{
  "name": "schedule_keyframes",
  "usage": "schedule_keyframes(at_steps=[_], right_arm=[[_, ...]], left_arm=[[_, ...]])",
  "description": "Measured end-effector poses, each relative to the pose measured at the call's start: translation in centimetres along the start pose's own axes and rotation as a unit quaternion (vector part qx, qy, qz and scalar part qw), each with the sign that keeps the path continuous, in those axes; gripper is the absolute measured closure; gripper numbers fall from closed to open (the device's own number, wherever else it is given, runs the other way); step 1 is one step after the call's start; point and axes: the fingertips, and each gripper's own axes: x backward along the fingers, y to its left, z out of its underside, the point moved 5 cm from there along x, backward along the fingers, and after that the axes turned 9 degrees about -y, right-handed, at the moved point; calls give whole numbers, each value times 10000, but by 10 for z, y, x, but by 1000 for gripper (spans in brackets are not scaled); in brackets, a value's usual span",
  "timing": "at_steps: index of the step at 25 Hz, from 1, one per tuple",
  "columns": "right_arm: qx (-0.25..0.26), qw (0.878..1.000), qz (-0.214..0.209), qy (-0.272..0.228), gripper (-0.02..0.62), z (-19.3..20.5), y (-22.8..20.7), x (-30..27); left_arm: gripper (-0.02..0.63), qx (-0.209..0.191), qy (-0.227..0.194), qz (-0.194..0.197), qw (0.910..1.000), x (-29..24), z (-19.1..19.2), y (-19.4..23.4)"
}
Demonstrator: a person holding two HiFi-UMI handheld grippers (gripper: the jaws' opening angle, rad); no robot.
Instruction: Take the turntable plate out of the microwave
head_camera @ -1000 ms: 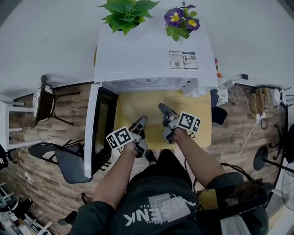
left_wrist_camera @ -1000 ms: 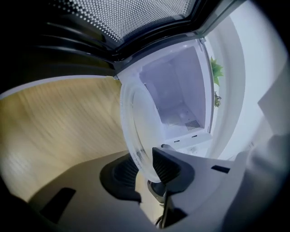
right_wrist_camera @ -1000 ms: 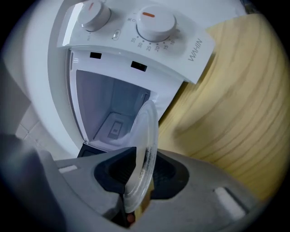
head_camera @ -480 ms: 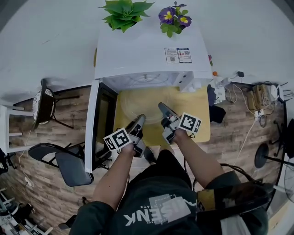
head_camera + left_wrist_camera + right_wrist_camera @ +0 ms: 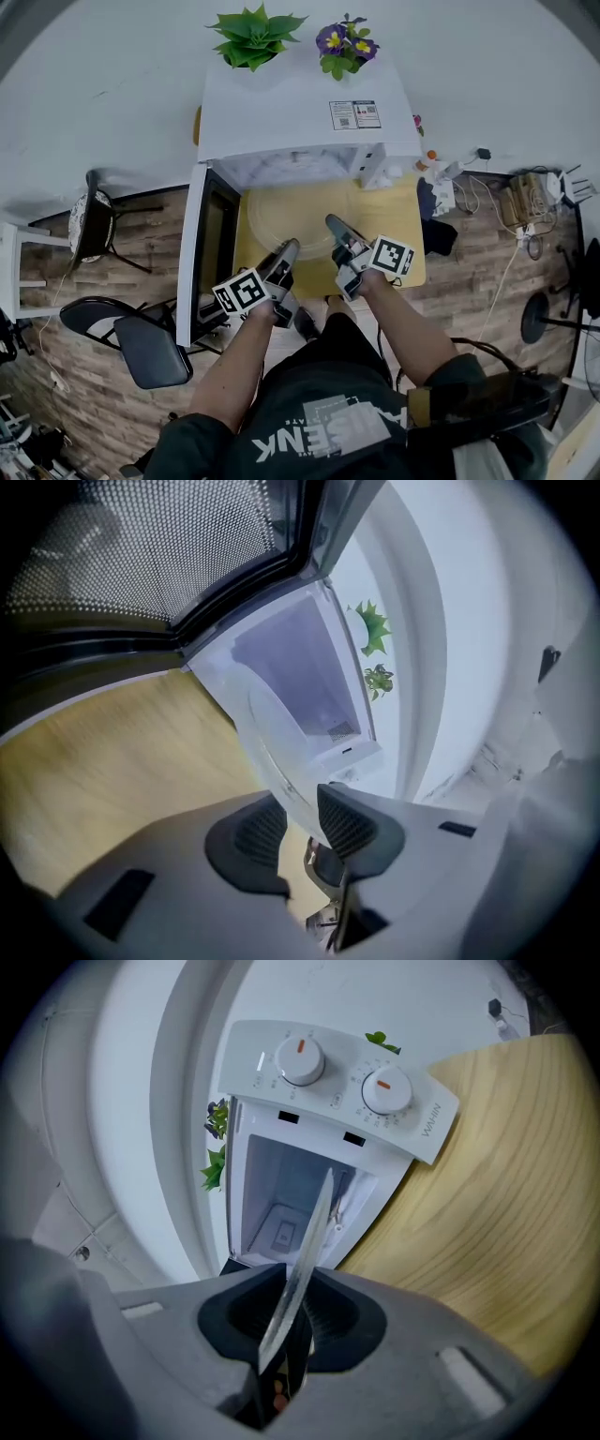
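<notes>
The step in hand is the carry-out: the glass plate (image 5: 295, 220) is held over the yellow counter (image 5: 398, 239), at 6 o'clock from the white microwave (image 5: 300, 117). Its far rim is close to the open mouth. The left tongs (image 5: 288, 248) hold the near rim at about 7 o'clock of the plate and the right tongs (image 5: 332, 225) at about 5 o'clock.

In the right gripper view the tongs (image 5: 295, 1312) are clenched on the plate (image 5: 314, 1232), seen edge-on between the pads, and have just been closing on it. In the left gripper view the tongs (image 5: 302, 803) grasp the plate's rim (image 5: 272, 733) and have just been opening a little, with the glass between them.

The door (image 5: 208, 253) stands open at 9 o'clock. The next move probably calls for drawing both hands together toward 6 o'clock, keeping the plate level, then lowering it onto bare counter. The left hold looks the looser one, so the smooth glass could slip there
</notes>
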Motion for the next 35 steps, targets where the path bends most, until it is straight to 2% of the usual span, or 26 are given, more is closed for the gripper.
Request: schedule_keyframes(at_steps=[3,7,12,17,25,32,35], right_arm=[[185,9996,205,39,532,5,5,15],[61,9998,-181,40,532,14,33,22],[321,9995,-47,39,532,21,55,44],[164,9987,-471,-67,532,24,87,56],[363,9979,-530,17,532,3,118,78],[637,9961,-511,332,529,-19,130,91],[614,9951,-639,439,529,-28,138,89]], left_arm=[[503,-55,21,39,10000,14,5,-10],[500,-154,-4,146,9998,31,10,-23],[499,-356,-13,325,9988,51,14,-42],[497,-519,8,453,9976,63,16,-63],[499,-572,-241,652,9959,67,20,-110],[499,-821,-391,498,9946,71,22,-146],[502,-898,-476,177,9947,74,23,-153]])
